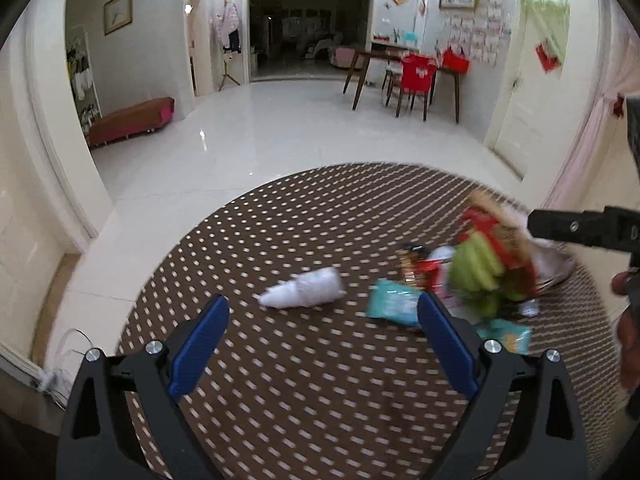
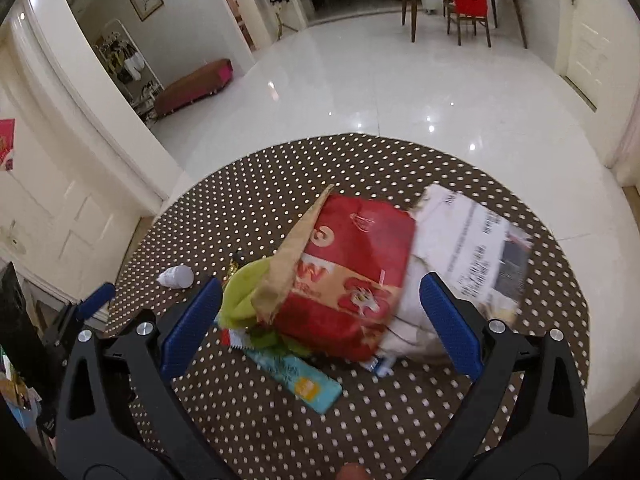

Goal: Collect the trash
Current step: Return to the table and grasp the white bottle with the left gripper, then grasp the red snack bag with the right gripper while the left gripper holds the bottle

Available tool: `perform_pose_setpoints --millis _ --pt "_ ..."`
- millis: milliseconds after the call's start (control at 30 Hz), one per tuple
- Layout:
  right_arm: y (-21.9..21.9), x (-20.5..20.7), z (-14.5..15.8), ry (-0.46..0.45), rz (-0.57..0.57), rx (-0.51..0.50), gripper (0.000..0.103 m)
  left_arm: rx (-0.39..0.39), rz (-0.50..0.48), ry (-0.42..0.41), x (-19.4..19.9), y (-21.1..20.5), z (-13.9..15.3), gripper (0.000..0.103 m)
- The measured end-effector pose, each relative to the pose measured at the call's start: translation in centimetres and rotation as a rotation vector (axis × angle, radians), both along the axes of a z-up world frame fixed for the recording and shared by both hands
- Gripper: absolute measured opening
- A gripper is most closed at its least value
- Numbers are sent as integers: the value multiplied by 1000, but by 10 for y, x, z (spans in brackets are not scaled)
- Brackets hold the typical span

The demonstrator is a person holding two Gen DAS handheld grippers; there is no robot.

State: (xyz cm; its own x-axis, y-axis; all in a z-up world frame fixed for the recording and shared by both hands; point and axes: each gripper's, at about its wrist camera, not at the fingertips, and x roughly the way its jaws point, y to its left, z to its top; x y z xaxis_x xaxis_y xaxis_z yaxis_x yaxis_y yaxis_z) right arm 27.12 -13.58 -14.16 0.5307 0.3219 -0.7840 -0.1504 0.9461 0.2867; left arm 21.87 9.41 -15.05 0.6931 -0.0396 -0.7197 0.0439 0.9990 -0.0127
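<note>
A heap of trash lies on a round brown table with pale dots [image 1: 288, 380] [image 2: 280, 168]. In the right wrist view a red snack bag [image 2: 356, 264] tops the heap, with green wrapping [image 2: 244, 292], white printed paper [image 2: 468, 240] and a teal packet [image 2: 304, 384] around it. A small white bottle [image 2: 176, 277] [image 1: 306, 293] lies apart to the left. My right gripper [image 2: 320, 320] is open, its blue fingers [image 2: 192, 320] either side of the heap. My left gripper [image 1: 320, 340] is open over bare table, near the bottle and a teal packet [image 1: 394, 302].
Glossy white floor [image 1: 280, 128] surrounds the table. Farther off stand a dark wooden table with a red-covered chair [image 1: 416, 76], a low red bench [image 1: 132, 120] by the left wall and a dark doorway [image 1: 308, 24]. A hand [image 1: 628, 320] shows at the right edge.
</note>
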Motion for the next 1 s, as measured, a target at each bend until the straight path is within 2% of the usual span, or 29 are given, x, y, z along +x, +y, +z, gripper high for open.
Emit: perform_pose_setpoints --millis 100,200,233,300,333,367,400,633,767,1000 --pt "7 14 -21 66 -26 -57 97 64 -20 24 17 6 -11 93" --pt "5 17 -36 103 -30 -31 95 109 -64 49 33 7 -20 93" --pt "3 16 -39 101 -21 -8 90 114 -83 53 37 6 -22 93" --pt "-2 12 -41 93 -19 37 88 113 -114 66 45 5 -24 90" --pt "-4 11 -40 89 -15 52 88 100 -131 77 49 4 -26 70" --pt "-7 10 -39 86 -12 64 87 65 -152 117 55 6 -33 57" --pt "-9 8 -38 81 -8 79 87 43 -155 120 57 7 -34 51" --pt "-27 -7 -21 38 9 178 87 -32 -127 115 47 19 -34 50" --pt "-37 -16 -5 1 19 235 87 -63 -92 104 29 28 -30 50" --pt "-57 -32 22 -66 41 319 87 -110 -76 39 1 18 1 50"
